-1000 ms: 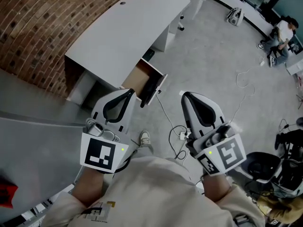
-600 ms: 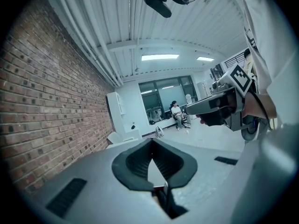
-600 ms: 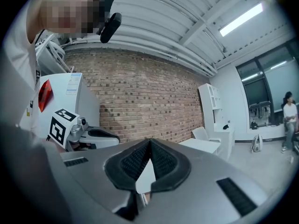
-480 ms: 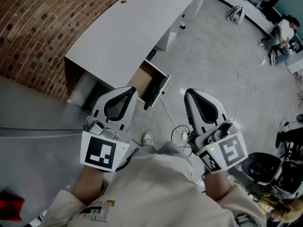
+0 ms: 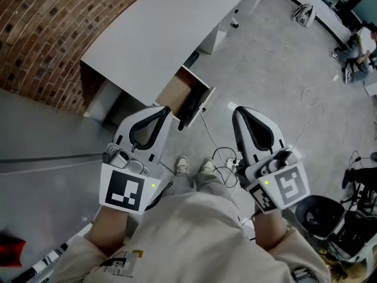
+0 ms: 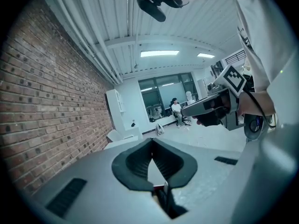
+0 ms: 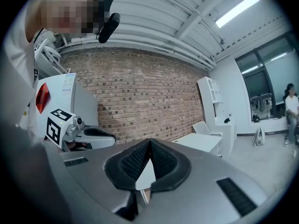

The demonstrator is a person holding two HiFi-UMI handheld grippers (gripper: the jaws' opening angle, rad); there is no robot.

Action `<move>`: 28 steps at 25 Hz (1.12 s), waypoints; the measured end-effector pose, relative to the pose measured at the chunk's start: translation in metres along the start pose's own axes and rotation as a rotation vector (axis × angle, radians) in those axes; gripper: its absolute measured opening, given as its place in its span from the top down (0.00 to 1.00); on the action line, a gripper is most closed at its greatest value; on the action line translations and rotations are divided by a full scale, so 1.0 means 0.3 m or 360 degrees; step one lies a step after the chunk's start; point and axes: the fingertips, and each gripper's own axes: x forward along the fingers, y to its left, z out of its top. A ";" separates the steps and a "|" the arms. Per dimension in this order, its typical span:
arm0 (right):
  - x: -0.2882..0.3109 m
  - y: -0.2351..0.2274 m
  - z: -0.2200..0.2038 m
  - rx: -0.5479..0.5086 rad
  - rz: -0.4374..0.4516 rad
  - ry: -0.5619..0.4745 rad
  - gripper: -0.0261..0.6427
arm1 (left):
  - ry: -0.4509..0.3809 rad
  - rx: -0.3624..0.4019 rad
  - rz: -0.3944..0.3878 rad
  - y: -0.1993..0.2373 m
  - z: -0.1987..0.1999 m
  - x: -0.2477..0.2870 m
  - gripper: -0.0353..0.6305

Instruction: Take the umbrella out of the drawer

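Observation:
A white desk (image 5: pixel 159 34) stands by the brick wall with its wooden drawer (image 5: pixel 175 90) pulled open. A dark folded umbrella (image 5: pixel 190 105) lies along the drawer's right side. My left gripper (image 5: pixel 163 110) is shut and empty, with its tip just below the drawer's near left corner in the head view. My right gripper (image 5: pixel 238 111) is also shut and empty, off to the drawer's right over the floor. Both are held well above the floor and roughly level. The left gripper (image 6: pixel 152 142) and the right gripper (image 7: pixel 150 142) each show their pads meeting with nothing between them.
Cables and a power strip (image 5: pixel 227 168) lie on the floor by the person's shoes (image 5: pixel 183 165). A black chair base (image 5: pixel 318 212) is at the lower right. A brick wall (image 5: pixel 35 34) runs behind the desk. A person (image 5: pixel 360 47) sits far off at the upper right.
The person has stepped toward the desk: two shoes show now instead of one. Both grippers have drifted along with the step, a little lower in the picture, and stay shut.

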 end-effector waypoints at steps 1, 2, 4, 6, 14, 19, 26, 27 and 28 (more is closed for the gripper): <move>0.001 -0.011 -0.006 0.0006 0.0003 0.0003 0.95 | 0.0002 -0.0003 0.0005 -0.003 -0.003 0.009 0.94; 0.002 -0.022 -0.013 0.0011 0.0006 0.0006 0.95 | 0.0004 -0.0009 0.0013 -0.005 -0.007 0.018 0.94; 0.004 -0.045 -0.029 0.0020 0.0012 0.0017 0.95 | 0.0008 -0.0026 0.0045 -0.004 -0.017 0.037 0.94; 0.008 -0.070 -0.044 0.0031 0.0017 0.0033 0.95 | 0.0015 -0.0046 0.0101 0.006 -0.027 0.056 0.94; 0.059 -0.142 -0.113 0.0017 0.0022 0.0080 0.95 | 0.0072 -0.0117 0.0123 -0.005 -0.110 0.147 0.93; 0.132 -0.185 -0.163 0.0062 0.0011 0.0085 0.95 | 0.0146 -0.0142 0.0077 -0.018 -0.221 0.236 0.87; 0.231 -0.255 -0.310 0.0093 -0.0032 0.0153 0.95 | 0.0223 -0.0164 0.0110 -0.011 -0.370 0.331 0.82; 0.246 -0.270 -0.339 0.0090 -0.0046 0.0171 0.95 | 0.0231 -0.0169 0.0106 -0.011 -0.391 0.347 0.81; 0.260 -0.282 -0.369 0.0091 -0.0056 0.0190 0.95 | 0.0238 -0.0167 0.0098 -0.013 -0.411 0.361 0.80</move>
